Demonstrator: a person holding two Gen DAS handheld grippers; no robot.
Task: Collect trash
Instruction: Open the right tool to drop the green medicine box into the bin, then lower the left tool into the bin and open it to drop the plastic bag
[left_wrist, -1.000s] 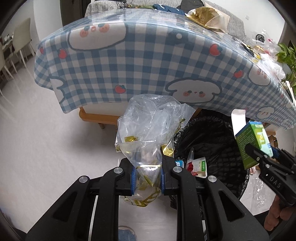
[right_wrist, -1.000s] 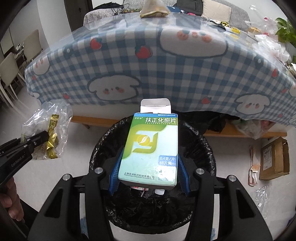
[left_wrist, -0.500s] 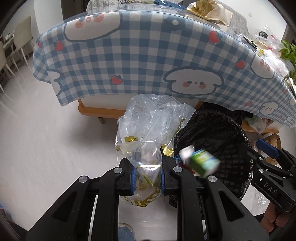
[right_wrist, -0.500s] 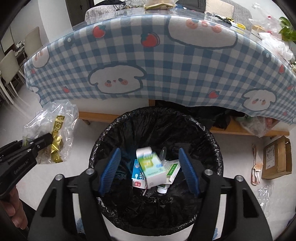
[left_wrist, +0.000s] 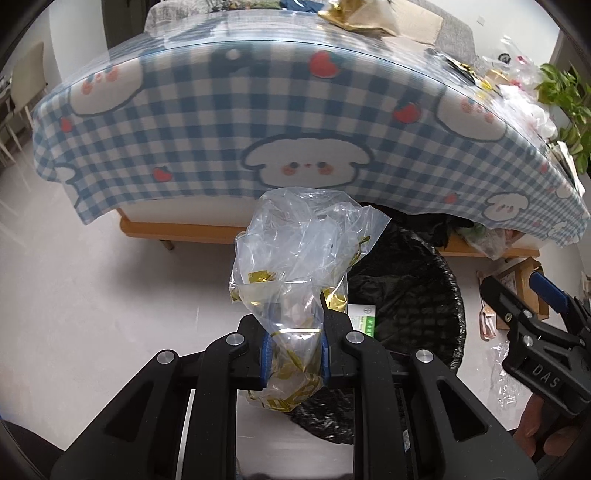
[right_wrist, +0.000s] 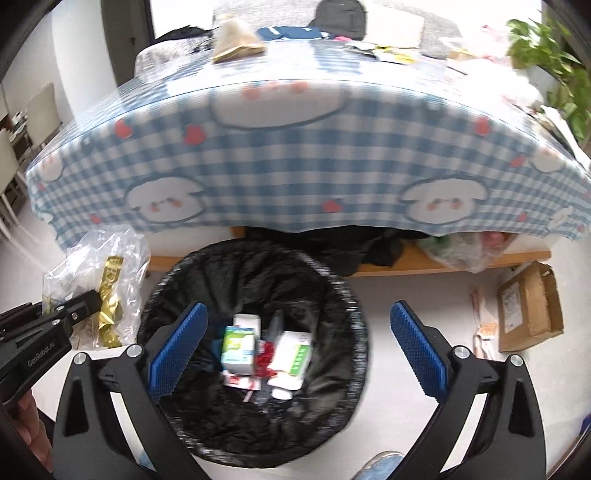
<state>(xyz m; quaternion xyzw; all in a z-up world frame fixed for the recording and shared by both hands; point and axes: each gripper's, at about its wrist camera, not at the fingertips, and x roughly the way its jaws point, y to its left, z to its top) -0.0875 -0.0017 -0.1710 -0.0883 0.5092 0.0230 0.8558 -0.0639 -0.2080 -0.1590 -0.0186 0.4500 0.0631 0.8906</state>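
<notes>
Dropped from my right gripper (right_wrist: 295, 347) a second ago, the green-and-white medicine box (right_wrist: 238, 350) now lies in the black-lined trash bin (right_wrist: 255, 435) among other cartons, and the jaws are opening wide above it with nothing between them. Just left of the bin, my left gripper (left_wrist: 294, 352) stays clenched on a crumpled clear plastic bag (left_wrist: 299, 258) streaked with gold ribbon. Beyond both stands the table under its blue checked cloth (right_wrist: 295, 155), with a cardboard box (right_wrist: 528, 306) on the floor at right.
</notes>
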